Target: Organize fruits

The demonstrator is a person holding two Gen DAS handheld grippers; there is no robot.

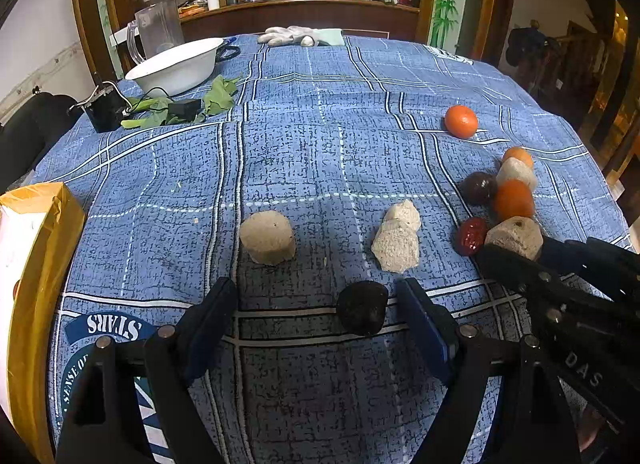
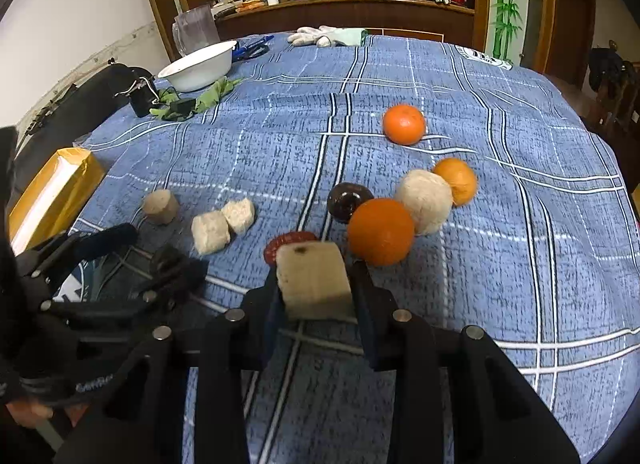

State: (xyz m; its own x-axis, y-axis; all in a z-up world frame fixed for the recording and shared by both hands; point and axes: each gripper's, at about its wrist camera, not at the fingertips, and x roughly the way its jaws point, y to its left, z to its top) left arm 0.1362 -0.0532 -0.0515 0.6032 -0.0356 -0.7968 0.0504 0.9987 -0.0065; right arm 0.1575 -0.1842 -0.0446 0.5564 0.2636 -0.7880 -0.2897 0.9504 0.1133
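While the right gripper (image 2: 316, 296) is squeezing a pale chunk (image 2: 312, 280) between its two fingers, the left gripper (image 1: 316, 304) is waiting with its fingers wide apart. A small dark fruit (image 1: 362, 312) is sitting on the blue cloth (image 1: 312, 143) between those apart fingers, close to the right one, and I cannot tell if it is touching.

Just past the held chunk, a red date (image 2: 286, 242) is lying on the cloth. A big orange (image 2: 380, 231) is sitting right beside the right finger. If the right gripper is swinging sideways, I think it could be bumping that orange and sending it rolling, because round fruits roll easily. The chunk looks crumbly, so squeezing harder could be breaking it. The left gripper could also be knocking the dark fruit away if it is closing off-centre.

Counting now: three oranges, with one orange (image 2: 404, 123) sitting far ahead alone and one small orange (image 2: 458, 179) behind a pale round ball (image 2: 426, 199). One dark round fruit (image 2: 348, 199) is next to the big orange. To the left of the right gripper are a tan cylinder (image 2: 161, 205) and two pale chunks (image 2: 222, 223) touching each other. That makes four chunky pieces, one ball, one date and two dark fruits.
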